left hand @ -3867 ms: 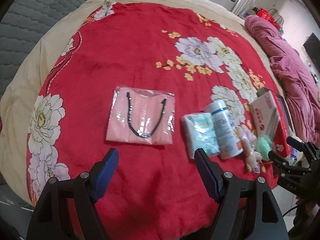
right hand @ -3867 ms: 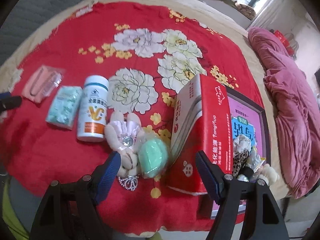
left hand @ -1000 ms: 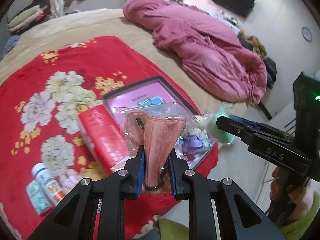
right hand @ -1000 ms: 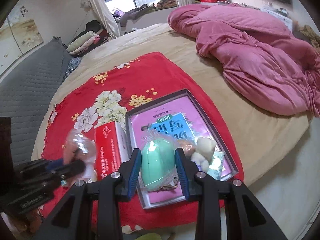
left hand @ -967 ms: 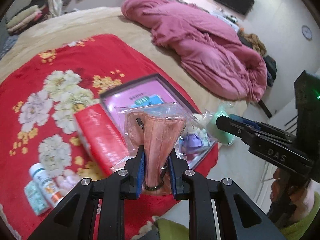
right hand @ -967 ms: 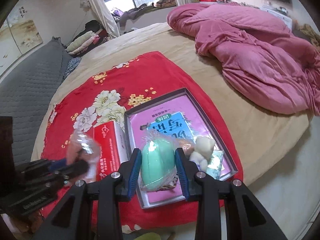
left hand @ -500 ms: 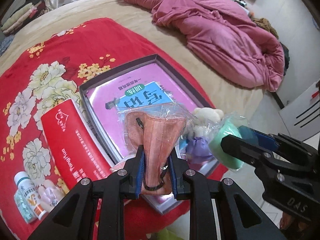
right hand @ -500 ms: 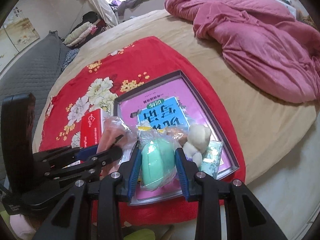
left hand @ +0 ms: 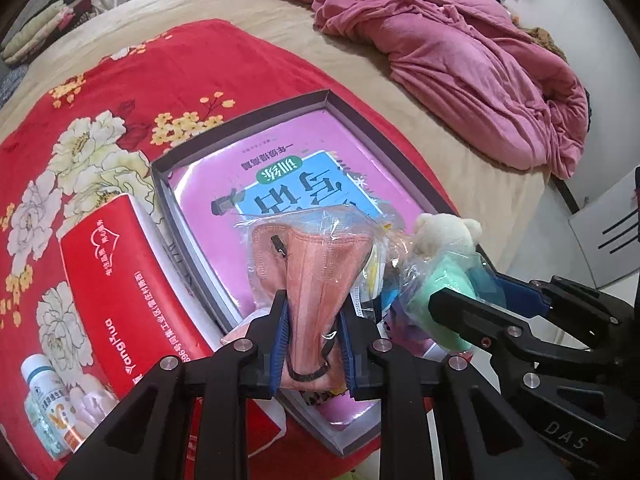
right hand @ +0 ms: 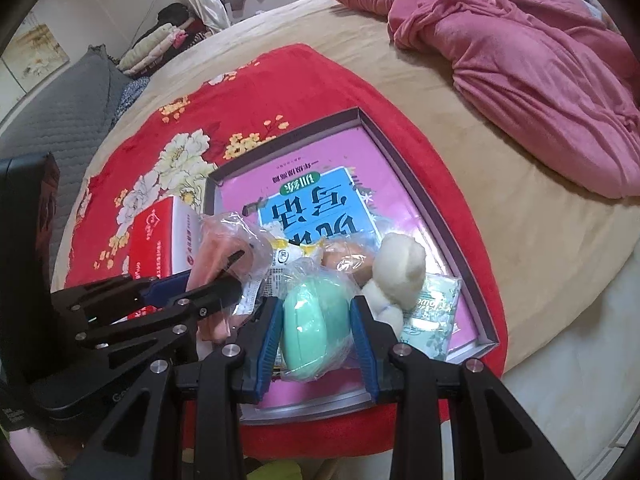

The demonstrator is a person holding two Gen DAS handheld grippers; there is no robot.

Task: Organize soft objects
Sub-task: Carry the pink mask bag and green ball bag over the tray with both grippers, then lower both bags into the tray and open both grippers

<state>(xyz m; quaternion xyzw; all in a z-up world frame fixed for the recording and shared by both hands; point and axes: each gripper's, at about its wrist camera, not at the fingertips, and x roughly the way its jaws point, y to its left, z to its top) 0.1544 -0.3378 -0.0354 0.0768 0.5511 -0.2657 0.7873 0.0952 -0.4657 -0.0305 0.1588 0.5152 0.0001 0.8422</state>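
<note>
Soft objects are up in both tools at once here — the bagged pink mask [left hand: 316, 272] is pinched tight between the blue pads of the left gripper [left hand: 314, 332], held above the near end of the shallow box [left hand: 240, 120], and the mint-green squishy toy [right hand: 314, 326] in its clear wrapper is squeezed between the pads of the right gripper [right hand: 316, 332], also over that near end. From the left wrist view the right gripper [left hand: 472, 300] comes in from the right side, its green load just beside the mask; from the right wrist view the left gripper [right hand: 224, 280] reaches in from the left with the mask [right hand: 224, 248]. Inside the box, on top of a pink-and-blue book [right hand: 316, 204], lie a cream plush bear [right hand: 398, 268] and a pale green packet [right hand: 430, 312]. Just beside the box's left wall stands a red carton [left hand: 116, 280], with a white bottle [left hand: 50, 400] further left — all on the red floral blanket [left hand: 160, 64], the crumpled pink quilt [left hand: 440, 40] well apart beyond.
</note>
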